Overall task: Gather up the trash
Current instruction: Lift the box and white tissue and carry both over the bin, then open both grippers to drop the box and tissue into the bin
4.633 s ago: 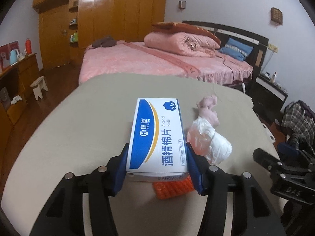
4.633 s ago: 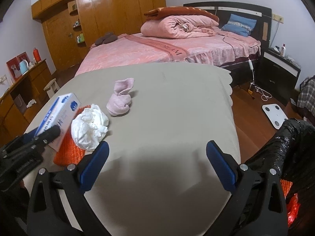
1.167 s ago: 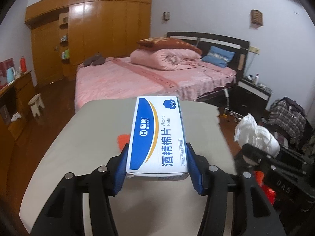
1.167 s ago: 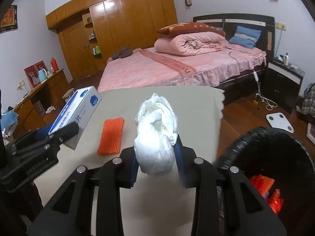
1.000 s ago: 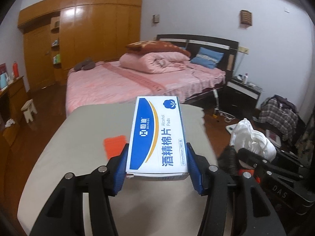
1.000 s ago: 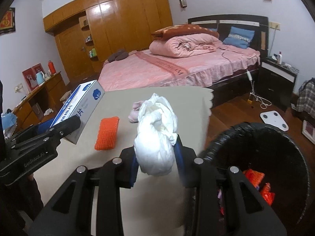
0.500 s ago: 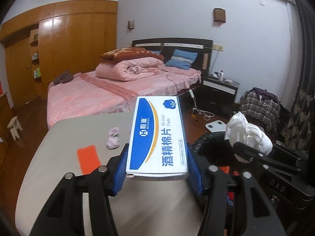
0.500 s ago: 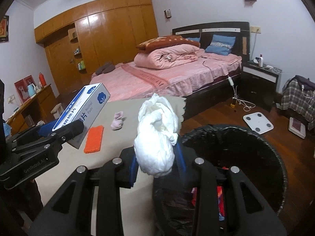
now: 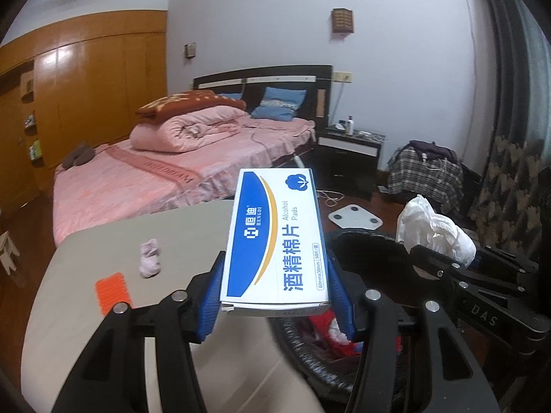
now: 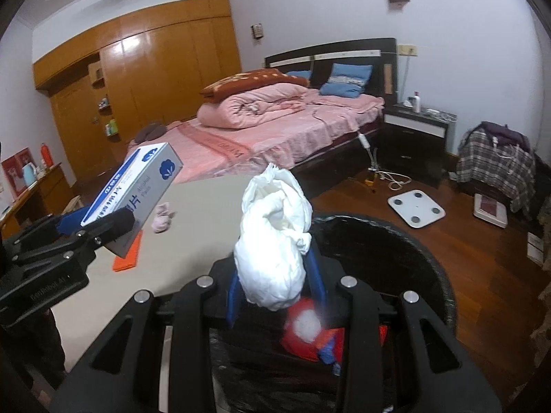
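My left gripper (image 9: 277,296) is shut on a blue-and-white alcohol pads box (image 9: 275,237) and holds it at the table's right edge, beside the black trash bin (image 9: 365,251). The box (image 10: 137,186) also shows at the left of the right wrist view. My right gripper (image 10: 275,285) is shut on a crumpled white paper wad (image 10: 273,247) and holds it above the bin (image 10: 396,251), which has red trash (image 10: 310,337) inside. The wad (image 9: 434,230) shows at the right of the left wrist view.
An orange scrubber (image 9: 112,290) and a pink cloth wad (image 9: 149,263) lie on the beige table (image 9: 86,337). A pink bed (image 10: 275,127), a wooden wardrobe (image 10: 144,79), a nightstand (image 10: 416,134) and a white scale (image 10: 415,211) on the wood floor stand beyond.
Both grippers have carried their loads from the table to the right, toward the bin. The wad is now over the bin opening, and the box is at the bin's edge.
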The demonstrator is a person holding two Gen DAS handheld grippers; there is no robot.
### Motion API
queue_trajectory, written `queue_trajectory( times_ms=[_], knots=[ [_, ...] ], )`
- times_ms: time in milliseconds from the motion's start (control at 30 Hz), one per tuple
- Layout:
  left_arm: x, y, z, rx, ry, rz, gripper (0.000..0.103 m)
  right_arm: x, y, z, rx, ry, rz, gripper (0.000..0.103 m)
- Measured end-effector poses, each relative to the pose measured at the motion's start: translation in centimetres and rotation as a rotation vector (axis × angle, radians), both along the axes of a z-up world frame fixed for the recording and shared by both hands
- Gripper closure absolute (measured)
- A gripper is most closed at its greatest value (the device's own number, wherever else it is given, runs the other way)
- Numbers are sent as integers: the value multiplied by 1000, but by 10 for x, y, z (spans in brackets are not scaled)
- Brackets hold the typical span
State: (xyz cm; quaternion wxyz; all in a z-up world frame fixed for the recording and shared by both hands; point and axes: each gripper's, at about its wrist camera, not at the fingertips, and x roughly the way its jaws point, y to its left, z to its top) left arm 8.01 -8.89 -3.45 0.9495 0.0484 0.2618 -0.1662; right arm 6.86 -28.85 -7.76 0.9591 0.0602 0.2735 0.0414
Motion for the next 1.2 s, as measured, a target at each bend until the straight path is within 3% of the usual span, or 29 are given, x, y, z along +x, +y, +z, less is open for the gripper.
queue_trajectory(
  times_ms=[500,1067,1133,1167,1200],
  knots=[
    [22,-77,-22,9,25,-165,49,2,-57,-31,-12,43,-113,70],
    [65,-112,-49,20,102,-194,49,28,-90,-68,-9,114,-150,70],
    [68,-116,-52,27,114,-213,48,28,-92,-69,-15,118,-156,67],
    [69,-118,-53,28,125,-230,48,28,-92,-70,-20,120,-163,61],
    [72,-119,-53,27,135,-239,42,28,-94,-71,-25,121,-170,47]
  ],
)
